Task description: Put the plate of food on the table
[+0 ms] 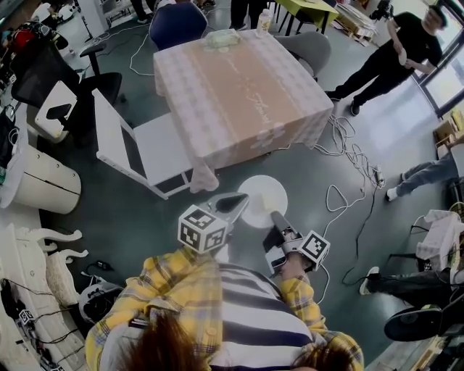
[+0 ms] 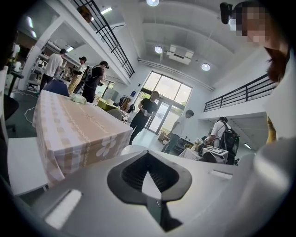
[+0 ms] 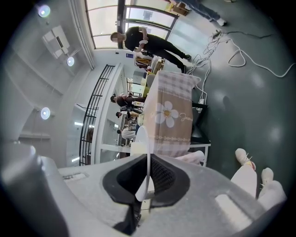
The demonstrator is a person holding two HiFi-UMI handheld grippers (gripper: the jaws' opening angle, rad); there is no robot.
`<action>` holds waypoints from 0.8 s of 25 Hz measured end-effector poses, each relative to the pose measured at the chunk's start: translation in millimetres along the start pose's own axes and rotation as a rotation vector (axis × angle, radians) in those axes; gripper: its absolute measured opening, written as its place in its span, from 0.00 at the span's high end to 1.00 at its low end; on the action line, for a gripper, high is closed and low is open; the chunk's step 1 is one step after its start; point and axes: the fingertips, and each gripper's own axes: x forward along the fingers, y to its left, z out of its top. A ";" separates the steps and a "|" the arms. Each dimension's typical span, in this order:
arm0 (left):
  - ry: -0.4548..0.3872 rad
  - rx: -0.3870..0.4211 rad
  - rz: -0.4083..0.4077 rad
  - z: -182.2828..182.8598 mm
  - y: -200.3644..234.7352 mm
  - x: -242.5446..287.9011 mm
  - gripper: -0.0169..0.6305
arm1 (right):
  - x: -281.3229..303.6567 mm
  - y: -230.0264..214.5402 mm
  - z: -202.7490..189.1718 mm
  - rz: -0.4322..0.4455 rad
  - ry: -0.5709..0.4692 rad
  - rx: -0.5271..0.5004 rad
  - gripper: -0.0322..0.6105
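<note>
A white plate [image 1: 262,200] hangs above the grey floor, just short of the near edge of the table [image 1: 239,94], which has a pink checked cloth. I cannot make out food on the plate. My left gripper [image 1: 243,201] is shut on its left rim and my right gripper [image 1: 276,217] on its near right rim. In the left gripper view the plate [image 2: 132,149] runs into the jaws of the left gripper [image 2: 150,175], with the table [image 2: 74,129] beyond. In the right gripper view the plate [image 3: 142,139] shows edge-on, pinched in the right gripper [image 3: 147,181].
A white chair [image 1: 138,152] stands at the table's left side, with a blue chair [image 1: 177,22] and a grey chair [image 1: 308,47] behind it. A pale bundle [image 1: 221,38] lies on the far table edge. Cables [image 1: 348,167] trail over the floor on the right. A person in black [image 1: 391,58] stands at the back right.
</note>
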 end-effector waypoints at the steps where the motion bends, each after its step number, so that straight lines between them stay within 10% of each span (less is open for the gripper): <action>1: 0.000 0.002 0.000 4.7 5.6 5.5 0.97 | 6.4 1.1 7.2 -0.005 -0.001 -0.005 0.94; 20: 0.013 -0.008 -0.036 82.1 100.2 91.5 0.97 | 138.7 35.0 99.5 -0.036 -0.019 -0.017 0.94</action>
